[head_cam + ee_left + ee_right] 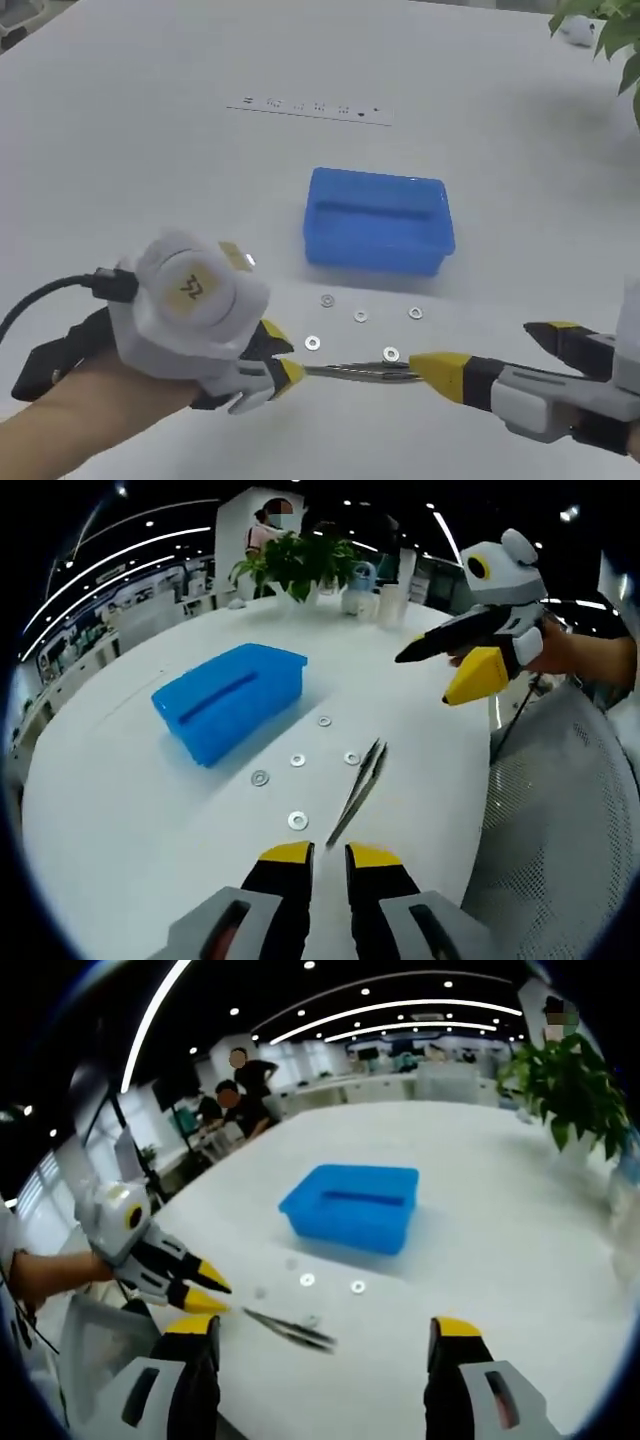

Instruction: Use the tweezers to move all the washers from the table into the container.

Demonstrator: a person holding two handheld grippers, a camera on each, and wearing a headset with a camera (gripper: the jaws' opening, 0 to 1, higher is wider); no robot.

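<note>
Blue container (375,250) sits mid-bench on the white bench (150,150), open side up. It also shows in the left gripper view (230,700) and the right gripper view (350,1205).

Five washers lie loose on the bench between the container and the near edge. Three are in a row just in front of the container (327,300) (360,316) (415,313), and two are closer to the near edge (312,343) (391,354). None are inside the container as far as visible.

Tweezers (355,372) lie flat near the near edge, running side to side, just beside the nearest washer. Same tweezers in the left gripper view (360,780) and the right gripper view (290,1330).

Left claw (283,352) is at one end of the tweezers. Its own view (330,855) shows the yellow tips narrowly parted with nothing between them. The tweezers' end is right at the gap; contact cannot be told. From the right gripper view the left claw (227,1299) has its tips slightly apart, just short of the tweezers.

Right claw (470,348) is at the other end of the tweezers and spread wide. One tip is near the tweezers' end, the other well apart from it. Its own view (322,1328) shows the jaws far apart, tweezers lying between and ahead, not pinched. In the left gripper view the right claw (425,678) hangs above the bench, spread.

A label strip (310,108) lies toward the far edge, and a plant (610,30) is at the far right corner.
</note>
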